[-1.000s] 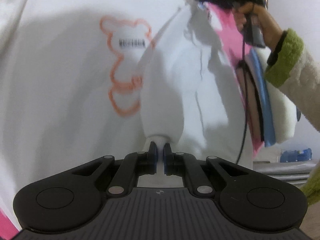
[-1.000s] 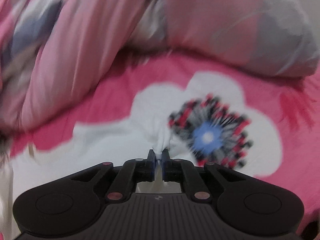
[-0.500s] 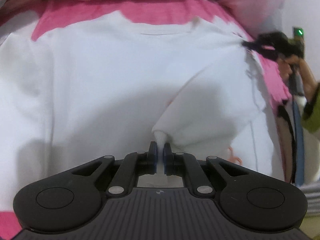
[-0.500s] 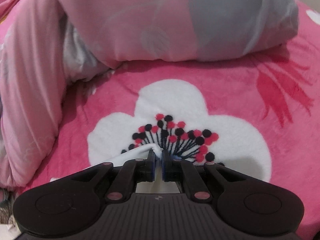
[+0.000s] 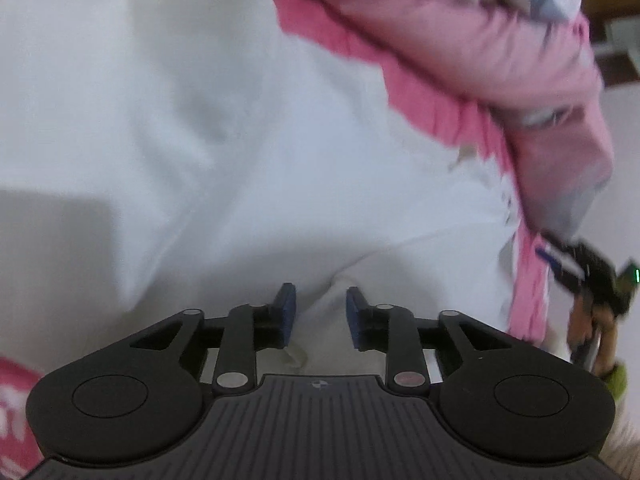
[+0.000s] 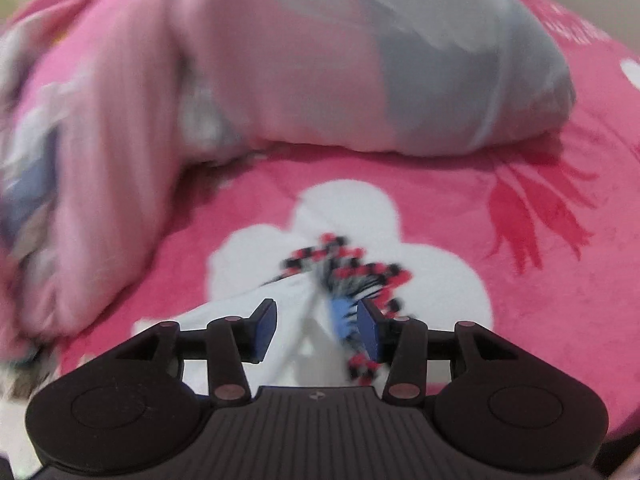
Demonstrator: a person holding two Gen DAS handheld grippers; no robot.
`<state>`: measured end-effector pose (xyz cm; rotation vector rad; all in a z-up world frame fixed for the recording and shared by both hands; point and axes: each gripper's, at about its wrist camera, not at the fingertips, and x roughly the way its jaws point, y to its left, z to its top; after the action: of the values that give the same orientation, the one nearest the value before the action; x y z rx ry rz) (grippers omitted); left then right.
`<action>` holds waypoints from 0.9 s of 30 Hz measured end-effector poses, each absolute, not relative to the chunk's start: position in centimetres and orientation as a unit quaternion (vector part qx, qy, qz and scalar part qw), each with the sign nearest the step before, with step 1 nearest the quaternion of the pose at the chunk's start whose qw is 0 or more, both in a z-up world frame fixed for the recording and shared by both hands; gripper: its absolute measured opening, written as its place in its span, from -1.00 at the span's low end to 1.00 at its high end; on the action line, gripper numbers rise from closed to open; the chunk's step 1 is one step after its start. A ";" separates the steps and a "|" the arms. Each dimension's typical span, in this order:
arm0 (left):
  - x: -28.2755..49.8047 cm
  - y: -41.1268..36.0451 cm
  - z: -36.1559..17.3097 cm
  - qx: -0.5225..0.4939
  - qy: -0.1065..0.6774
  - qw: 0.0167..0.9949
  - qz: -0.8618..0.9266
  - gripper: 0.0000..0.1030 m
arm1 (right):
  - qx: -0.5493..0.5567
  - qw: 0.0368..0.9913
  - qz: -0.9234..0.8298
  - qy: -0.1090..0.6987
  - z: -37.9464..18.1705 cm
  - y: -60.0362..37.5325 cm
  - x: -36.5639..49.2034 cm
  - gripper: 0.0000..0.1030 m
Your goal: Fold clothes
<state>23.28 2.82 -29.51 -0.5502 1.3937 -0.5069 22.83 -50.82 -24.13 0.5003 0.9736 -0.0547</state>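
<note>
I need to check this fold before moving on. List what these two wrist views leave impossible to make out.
- White garment, left wrist view: its edges run past the frame and motion blur smears it, so the fold's outline is unreadable.
- Right claw, same view: small, blurred, at the right edge.
- Garment corner, right wrist view: the rest is hidden behind the claw body; both claws are opening around cloth.
- Bunched quilt: pattern blurred.

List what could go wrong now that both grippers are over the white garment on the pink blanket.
1. The left gripper has its jaws opening with a peak of the white garment between the pads; the cloth may snag and drag the fold out.
2. The right gripper is opening over the garment's corner on the pink blanket; the corner may spring back.
3. The pink quilt lies close and could get caught.
</note>
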 end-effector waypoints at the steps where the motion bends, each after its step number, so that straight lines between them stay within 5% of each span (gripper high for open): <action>1: 23.2 3.3 -29.0 -0.258 0.622 0.705 -0.225 -0.40 | 0.227 0.860 -0.007 0.457 -23.3 -50.0 22.0 -0.10; 9: 17.6 1.7 -27.6 -0.212 0.632 0.701 -0.255 -0.06 | 0.030 0.864 0.225 0.450 -21.0 -36.8 14.0 -0.33; 16: 16.2 1.0 -30.6 -0.291 0.622 0.701 -0.192 -0.07 | -0.213 0.825 0.348 0.391 -24.9 -25.8 8.2 -0.40; 19: 16.1 0.9 -30.9 -0.302 0.614 0.708 -0.176 -0.33 | -0.278 0.811 0.366 0.363 -27.0 -23.0 7.2 -0.40; 21: 16.2 0.7 -31.0 -0.300 0.614 0.710 -0.167 -0.70 | -0.308 0.808 0.355 0.356 -28.2 -21.9 7.5 -0.45; 23: 16.4 0.6 -30.8 -0.306 0.613 0.710 -0.165 -0.97 | -0.324 0.805 0.343 0.361 -29.2 -21.4 8.3 -0.94; 27: 17.2 0.8 -27.1 -0.330 0.565 0.728 -0.203 -1.00 | -0.275 0.818 0.340 0.372 -27.4 -22.5 9.4 -0.96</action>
<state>17.23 0.84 -27.06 -0.7267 1.2456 -0.4476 9.39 -22.48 -27.35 -0.5861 0.7932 0.7254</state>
